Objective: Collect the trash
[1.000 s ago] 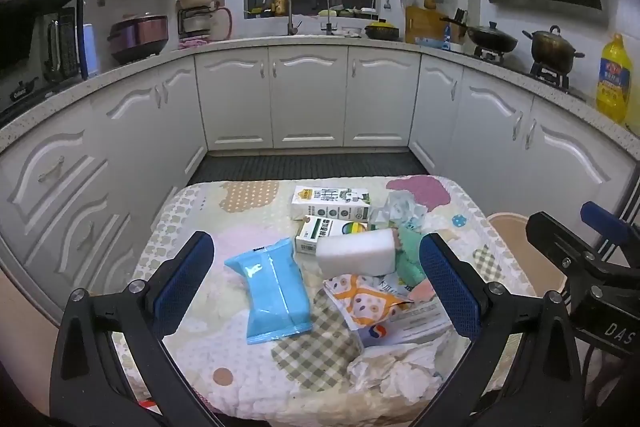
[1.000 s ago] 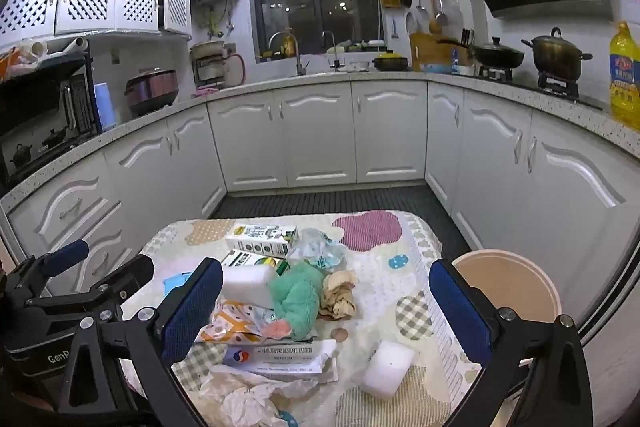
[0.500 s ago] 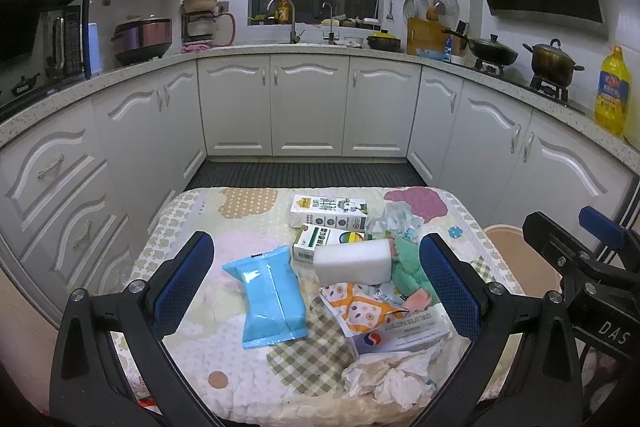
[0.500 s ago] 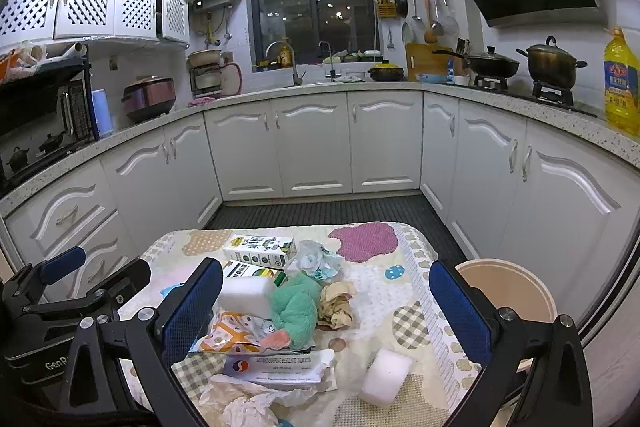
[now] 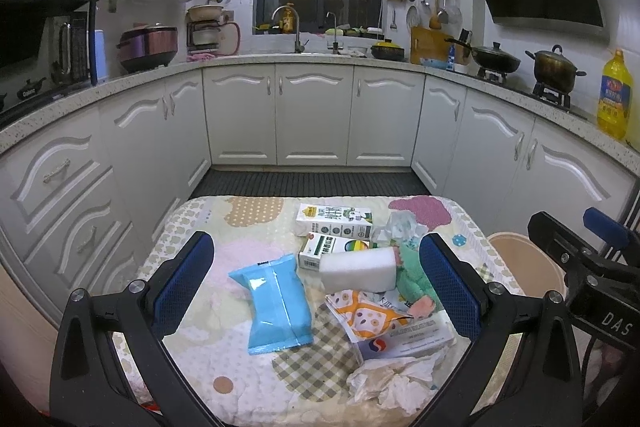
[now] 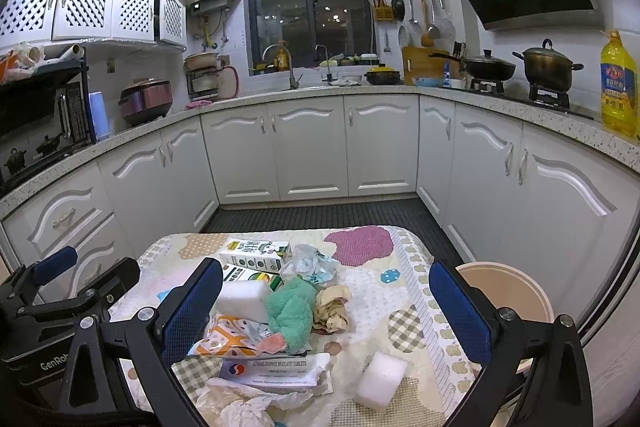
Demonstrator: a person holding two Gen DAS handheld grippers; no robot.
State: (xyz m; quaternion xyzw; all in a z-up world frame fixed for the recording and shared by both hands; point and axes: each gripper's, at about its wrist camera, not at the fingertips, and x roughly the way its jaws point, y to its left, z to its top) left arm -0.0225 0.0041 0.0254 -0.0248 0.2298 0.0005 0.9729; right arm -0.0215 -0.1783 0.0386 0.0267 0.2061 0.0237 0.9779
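Trash lies on a small table with a patterned cloth (image 5: 208,223): a blue wipes pack (image 5: 274,301), two cartons (image 5: 334,219), a white foam block (image 5: 358,269), a green cloth (image 6: 290,311), crumpled tissues (image 5: 396,381), a flat tablet box (image 6: 272,371) and a second white block (image 6: 380,379). A beige bin (image 6: 504,291) stands on the floor at the table's right. My left gripper (image 5: 316,289) is open above the near side of the table. My right gripper (image 6: 324,311) is open too, above the pile. Both hold nothing.
White kitchen cabinets (image 5: 312,115) wrap around the table on three sides. A dark floor mat (image 5: 312,183) lies beyond the table. Pots (image 6: 546,67) and a yellow oil bottle (image 6: 618,87) stand on the right counter.
Both grippers have risen and tilted up a little, so the table sits lower in both views. Nothing on the table has moved.
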